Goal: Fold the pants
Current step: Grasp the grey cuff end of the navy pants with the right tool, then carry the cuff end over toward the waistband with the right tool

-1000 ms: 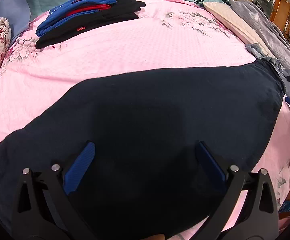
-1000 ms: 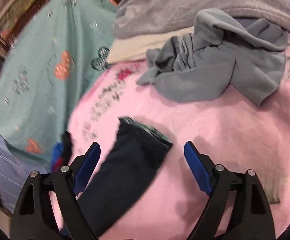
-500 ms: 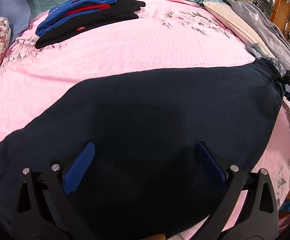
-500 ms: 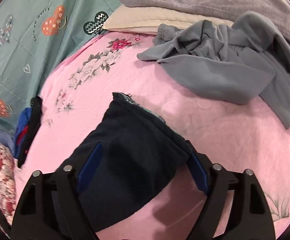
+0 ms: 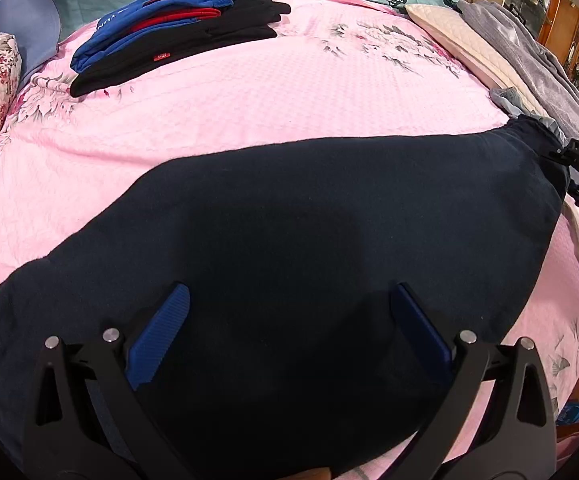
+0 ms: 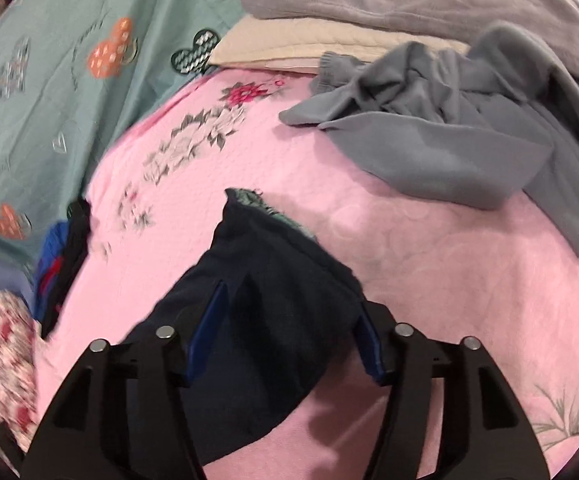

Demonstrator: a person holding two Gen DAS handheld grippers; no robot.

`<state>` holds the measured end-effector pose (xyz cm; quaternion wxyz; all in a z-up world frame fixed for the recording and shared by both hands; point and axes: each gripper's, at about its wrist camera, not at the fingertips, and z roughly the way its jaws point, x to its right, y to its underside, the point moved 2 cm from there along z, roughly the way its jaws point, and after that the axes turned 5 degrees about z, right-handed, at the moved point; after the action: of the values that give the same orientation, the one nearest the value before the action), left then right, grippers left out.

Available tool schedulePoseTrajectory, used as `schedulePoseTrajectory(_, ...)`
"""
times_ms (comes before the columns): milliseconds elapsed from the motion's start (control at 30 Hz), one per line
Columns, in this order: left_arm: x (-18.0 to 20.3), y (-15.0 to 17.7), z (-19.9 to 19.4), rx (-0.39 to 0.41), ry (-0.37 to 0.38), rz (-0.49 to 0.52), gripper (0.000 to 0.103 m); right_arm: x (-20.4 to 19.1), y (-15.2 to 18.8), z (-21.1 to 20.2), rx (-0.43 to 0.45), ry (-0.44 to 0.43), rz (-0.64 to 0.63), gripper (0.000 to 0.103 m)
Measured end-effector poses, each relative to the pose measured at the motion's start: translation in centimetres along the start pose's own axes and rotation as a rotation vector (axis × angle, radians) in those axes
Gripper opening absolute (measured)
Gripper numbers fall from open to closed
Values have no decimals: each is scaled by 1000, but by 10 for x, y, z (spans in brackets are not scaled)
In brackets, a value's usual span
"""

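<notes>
Pants [image 5: 309, 240] flat on pink bedspread [image 5: 249, 100], cuff between closing right tongs [image 6: 289, 320]

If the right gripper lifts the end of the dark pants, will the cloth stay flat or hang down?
Probably it will hang: the dark pants lie limp on the pink bedspread, and the end bunches between the closing right gripper. The rest will likely drag. The knit looks soft, so slipping seems unlikely.
</notes>
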<state>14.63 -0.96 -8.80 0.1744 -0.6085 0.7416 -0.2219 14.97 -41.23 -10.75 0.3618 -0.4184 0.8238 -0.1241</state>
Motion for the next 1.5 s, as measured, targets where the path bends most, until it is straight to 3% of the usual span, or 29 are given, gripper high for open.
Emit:
schedulePoseTrajectory(33,0,0,0,0,1,-1,101,-3,0,1,-1,12,-14,63)
schedulePoseTrajectory(133,0,0,0,3,3,-2,101,4,-2,6,-18,-25,23,34)
schedulePoseTrajectory(167,0,0,0,3,5,-4,101,7,-2,6,-21,-39,40,30)
schedulePoseTrajectory(233,-1,0,-1,6,8,-7,101,7,-1,7,-31,-56,40,23)
schedulePoseTrajectory(433,-2,2,-2,14,20,-18,101,1,-3,-5,-1,-129,44,19)
schedulePoseTrajectory(567,-2,2,-2,17,25,-23,101,-30,-1,-34,58,-230,-21,18)
schedulePoseTrajectory(733,-5,3,-3,29,49,-41,101,-99,21,-62,103,-333,-237,18)
schedulePoseTrajectory(833,-13,4,-7,58,100,-87,101,-142,49,-65,107,-359,-403,18)
schedulePoseTrajectory(967,-25,7,-11,96,171,-159,101,-184,101,-55,35,-402,-598,18)
schedulePoseTrajectory(1100,-27,7,-13,111,186,-182,101,-204,150,-33,-77,-398,-762,19)
schedulePoseTrajectory(1167,-29,7,-14,117,193,-193,101,-207,167,-20,-168,-372,-816,32)
schedulePoseTrajectory(1267,-33,7,-14,129,198,-220,101,-201,172,-16,-317,-428,-800,57)
schedulePoseTrajectory(1333,-37,8,-16,136,204,-241,101,-195,163,-28,-393,-559,-734,58)
schedulePoseTrajectory(1433,-44,9,-18,152,214,-279,101,-187,138,-44,-428,-722,-595,58)
schedulePoseTrajectory(1500,-50,10,-19,162,225,-311,101,-181,124,-48,-382,-729,-533,58)
